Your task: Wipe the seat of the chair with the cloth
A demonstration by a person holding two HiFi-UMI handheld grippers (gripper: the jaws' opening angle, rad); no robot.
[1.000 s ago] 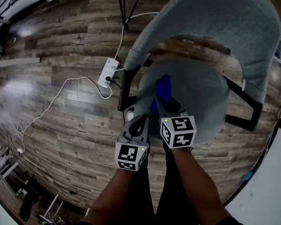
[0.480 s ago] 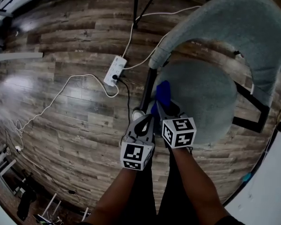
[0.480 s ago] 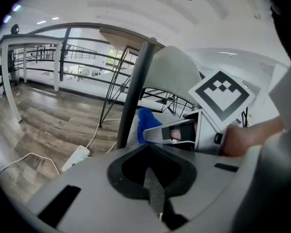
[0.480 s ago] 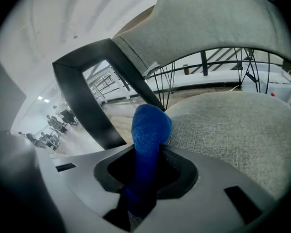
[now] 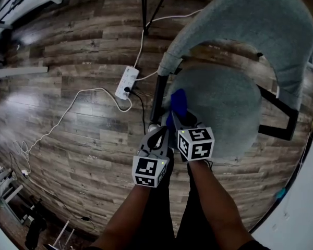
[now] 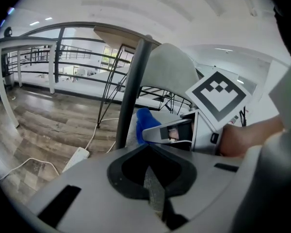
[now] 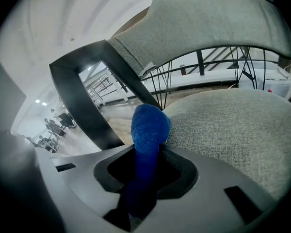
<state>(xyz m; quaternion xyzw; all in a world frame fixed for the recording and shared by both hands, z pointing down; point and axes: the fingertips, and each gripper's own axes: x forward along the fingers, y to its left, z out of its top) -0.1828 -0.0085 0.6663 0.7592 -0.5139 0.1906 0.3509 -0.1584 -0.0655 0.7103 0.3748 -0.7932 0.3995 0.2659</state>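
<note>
While the right tool (image 5: 180, 120) pinched the cloth (image 5: 178, 101) at the near-left edge of the seat (image 5: 221, 113), wiping looked barely begun. The left tool (image 5: 157, 139) sat closed, empty

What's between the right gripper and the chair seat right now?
The blue cloth. The right gripper is shut on it, and its bunched end sticks out at the edge of the seat, clearest in the right gripper view.
</note>
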